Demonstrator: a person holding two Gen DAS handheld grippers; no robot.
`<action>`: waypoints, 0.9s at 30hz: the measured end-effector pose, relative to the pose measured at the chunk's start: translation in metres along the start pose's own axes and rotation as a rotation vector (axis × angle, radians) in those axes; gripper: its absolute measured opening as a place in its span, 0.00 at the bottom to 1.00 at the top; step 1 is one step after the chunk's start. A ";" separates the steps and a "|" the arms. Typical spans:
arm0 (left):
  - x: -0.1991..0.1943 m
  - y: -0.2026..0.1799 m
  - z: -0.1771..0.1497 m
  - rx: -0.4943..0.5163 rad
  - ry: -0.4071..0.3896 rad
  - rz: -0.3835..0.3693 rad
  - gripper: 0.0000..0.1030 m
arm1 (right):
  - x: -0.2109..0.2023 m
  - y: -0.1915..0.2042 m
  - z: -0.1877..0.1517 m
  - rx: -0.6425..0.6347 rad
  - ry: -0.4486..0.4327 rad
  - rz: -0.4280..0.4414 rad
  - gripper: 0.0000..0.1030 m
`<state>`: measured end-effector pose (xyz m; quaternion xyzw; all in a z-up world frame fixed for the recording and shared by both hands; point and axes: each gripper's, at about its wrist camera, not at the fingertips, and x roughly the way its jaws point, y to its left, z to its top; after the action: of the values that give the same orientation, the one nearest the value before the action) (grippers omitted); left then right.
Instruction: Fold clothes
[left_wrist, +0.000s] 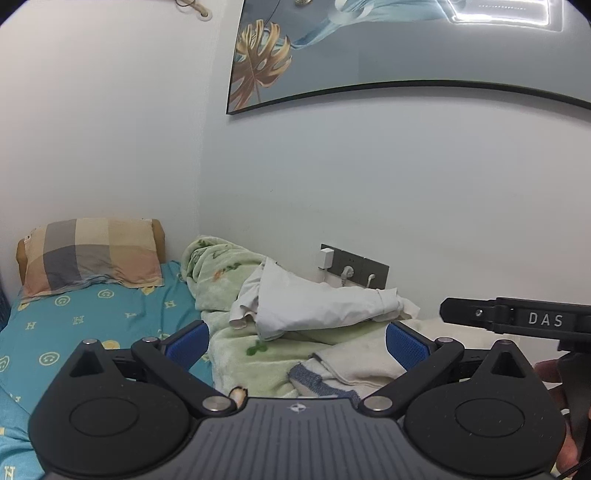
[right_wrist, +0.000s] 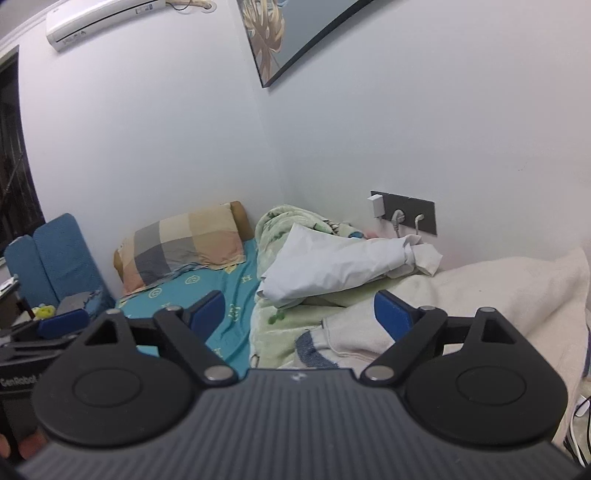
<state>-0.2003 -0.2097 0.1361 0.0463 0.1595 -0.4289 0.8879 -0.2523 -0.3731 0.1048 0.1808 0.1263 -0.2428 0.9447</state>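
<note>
Only the right wrist view shows the air conditioner (right_wrist: 99, 22); left gripper (left_wrist: 297, 341) and right gripper (right_wrist: 299, 314) both gape empty

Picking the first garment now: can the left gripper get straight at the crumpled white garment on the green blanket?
Probably yes. The left gripper is open and empty, and the white garment lies uncovered on top of the green blanket ahead of it, with nothing between.

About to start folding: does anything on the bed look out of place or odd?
Nothing is damaged or spilled. The white garment lies crumpled on the bunched green blanket, not spread flat, and a cream garment with a blue hem sits rumpled nearer. Both grippers are open and empty.
</note>
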 end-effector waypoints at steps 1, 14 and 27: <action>0.000 0.000 -0.001 0.002 0.003 0.002 1.00 | 0.000 0.000 -0.001 0.000 0.000 -0.008 0.87; -0.002 -0.007 -0.003 0.026 0.013 0.013 1.00 | -0.005 0.007 -0.004 -0.034 -0.003 -0.039 0.87; -0.009 -0.007 -0.002 0.011 0.011 0.025 1.00 | -0.009 0.014 -0.004 -0.054 -0.009 -0.056 0.87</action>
<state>-0.2110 -0.2068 0.1376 0.0554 0.1613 -0.4183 0.8922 -0.2536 -0.3563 0.1086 0.1506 0.1335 -0.2665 0.9426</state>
